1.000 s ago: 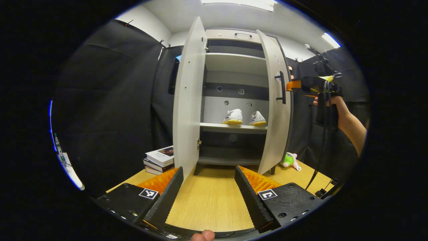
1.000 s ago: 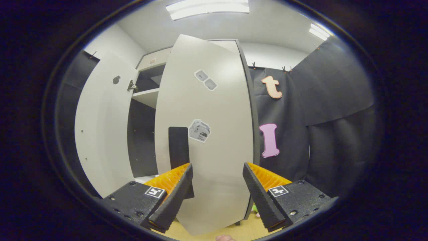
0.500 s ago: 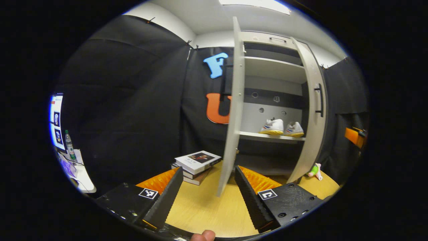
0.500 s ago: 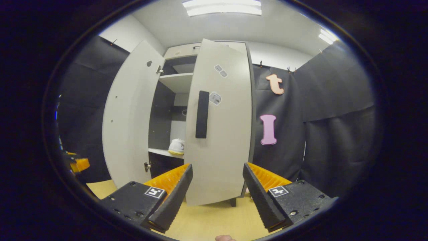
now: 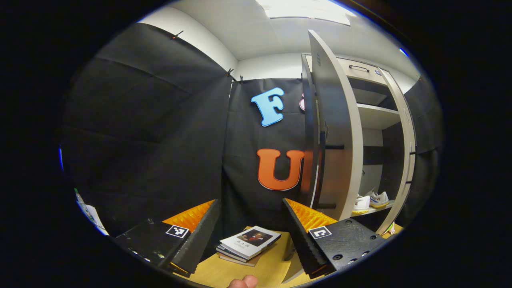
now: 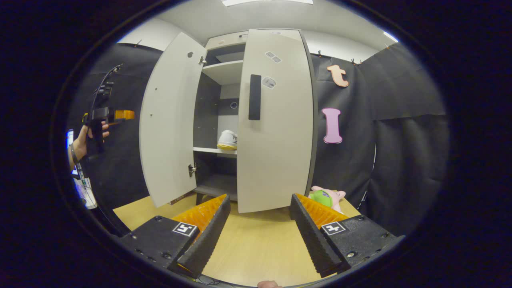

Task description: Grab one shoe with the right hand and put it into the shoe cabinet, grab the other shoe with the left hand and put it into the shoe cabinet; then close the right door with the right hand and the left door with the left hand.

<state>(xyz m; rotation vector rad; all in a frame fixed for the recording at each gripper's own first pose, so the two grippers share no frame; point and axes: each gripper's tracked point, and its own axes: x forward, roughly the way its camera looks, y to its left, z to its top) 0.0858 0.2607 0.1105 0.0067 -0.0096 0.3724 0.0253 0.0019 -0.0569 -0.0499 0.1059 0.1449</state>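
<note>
Two white shoes with yellow soles [image 5: 362,202] [image 5: 379,198] stand side by side on the middle shelf of the grey shoe cabinet [image 6: 224,68]. In the right gripper view one shoe [image 6: 227,140] shows through the gap. The right door [image 6: 276,120], with a black handle [image 6: 254,97], is swung most of the way shut. The left door [image 6: 168,120] stands wide open and appears edge-on [image 5: 332,132] in the left gripper view. My left gripper [image 5: 250,232] is open and empty, level with that door's outer side; a hand holds it [image 6: 130,115] up left of the cabinet. My right gripper [image 6: 260,228] is open and empty, back from the right door.
A stack of books [image 5: 250,242] lies on the wooden floor [image 6: 256,244] left of the cabinet. A green and pink plush toy [image 6: 326,197] sits by the cabinet's right foot. Black cloth walls close in both sides.
The right gripper has drawn back from the right door, which now stands nearly shut. The left gripper has swung left, from facing the shelves to beside the left door's outer face.
</note>
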